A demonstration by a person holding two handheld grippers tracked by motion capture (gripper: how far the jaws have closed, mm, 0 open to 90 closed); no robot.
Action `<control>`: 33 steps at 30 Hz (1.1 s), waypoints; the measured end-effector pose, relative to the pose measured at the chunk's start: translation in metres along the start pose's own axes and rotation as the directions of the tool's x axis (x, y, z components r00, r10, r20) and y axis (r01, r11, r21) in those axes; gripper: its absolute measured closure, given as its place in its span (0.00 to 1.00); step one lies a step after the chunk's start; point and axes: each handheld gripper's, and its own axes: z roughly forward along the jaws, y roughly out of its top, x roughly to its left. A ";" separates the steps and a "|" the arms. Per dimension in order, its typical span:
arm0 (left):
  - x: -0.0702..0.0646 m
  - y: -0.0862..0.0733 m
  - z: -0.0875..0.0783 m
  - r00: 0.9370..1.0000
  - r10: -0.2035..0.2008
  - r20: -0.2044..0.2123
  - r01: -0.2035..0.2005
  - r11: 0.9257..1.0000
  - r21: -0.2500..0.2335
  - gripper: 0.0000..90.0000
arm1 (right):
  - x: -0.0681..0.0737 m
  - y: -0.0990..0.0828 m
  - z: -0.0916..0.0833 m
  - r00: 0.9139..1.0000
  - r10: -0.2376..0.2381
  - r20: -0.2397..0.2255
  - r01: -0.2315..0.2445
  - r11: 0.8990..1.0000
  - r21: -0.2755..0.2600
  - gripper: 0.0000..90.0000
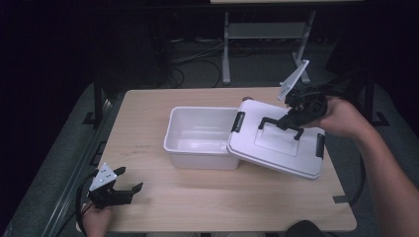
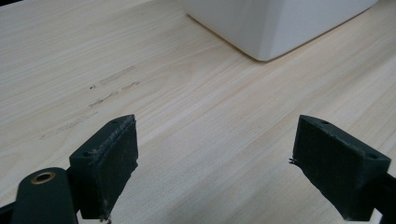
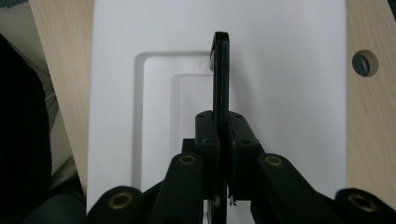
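High view: white lid (image 1: 276,140) being held by its black handle (image 1: 280,126).
The handle is being clamped by the right gripper (image 1: 289,118) jaws, lid tilted over the white bin (image 1: 200,136); left gripper (image 1: 129,188) jaws are being kept apart above the desk (image 1: 212,197).

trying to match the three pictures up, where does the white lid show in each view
High view: the white lid sits right of centre, tilted, one edge over the white bin, its black handle pinched by the right hand-held gripper.
Left gripper view: no lid here; a corner of the bin at top.
Right gripper view: the lid spans the middle, handle upright between the jaws.
Shared landmark: the wooden table.
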 end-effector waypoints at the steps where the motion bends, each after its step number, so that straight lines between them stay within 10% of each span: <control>1: 0.000 0.000 0.000 1.000 0.001 0.000 -0.001 1.000 0.001 0.15 | 0.000 0.004 0.001 1.000 -0.006 -0.005 0.006 1.000 0.001 0.94; 33: 0.001 0.000 -0.002 1.000 0.001 0.003 -0.001 1.000 -0.002 0.15 | 0.003 0.094 0.037 0.987 -0.146 -0.061 0.145 0.989 -0.019 0.94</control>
